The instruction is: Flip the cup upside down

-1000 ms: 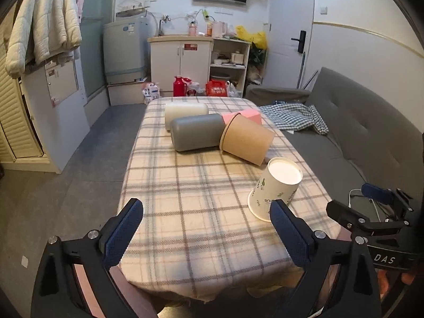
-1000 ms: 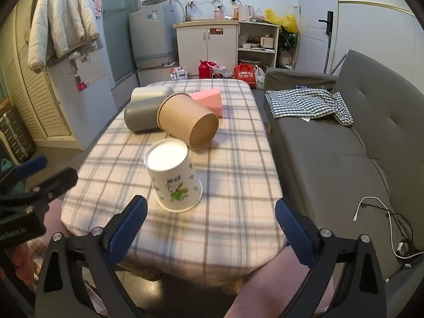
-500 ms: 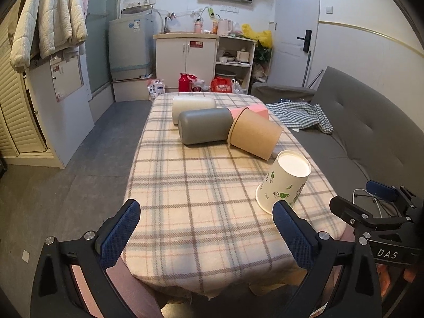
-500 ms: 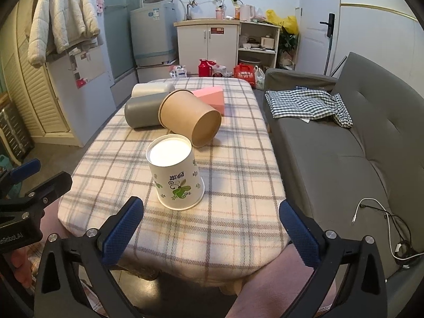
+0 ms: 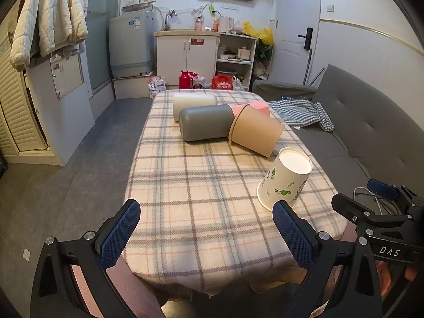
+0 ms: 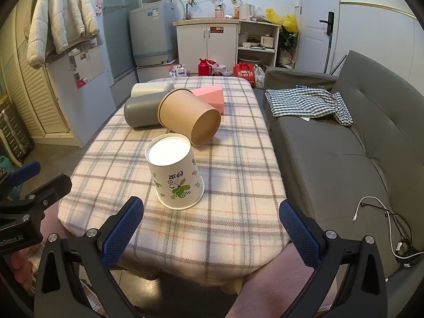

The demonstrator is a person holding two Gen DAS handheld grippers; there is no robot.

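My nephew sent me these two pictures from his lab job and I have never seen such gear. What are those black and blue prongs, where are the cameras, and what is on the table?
There is no robot here: a person holds a two-finger gripper in each hand. Each gripper carries a wide-angle camera that looks forward along its fingers, so the prongs at the bottom are the left gripper in one picture and the right gripper in the other. Both are open and hold nothing.

On the plaid-clothed table stands a white paper cup with green leaf print, mouth down, base up. Behind it lie a brown paper tub, a grey cylinder and a cream cylinder, all on their sides, plus a pink box. A grey sofa stands beside the table.
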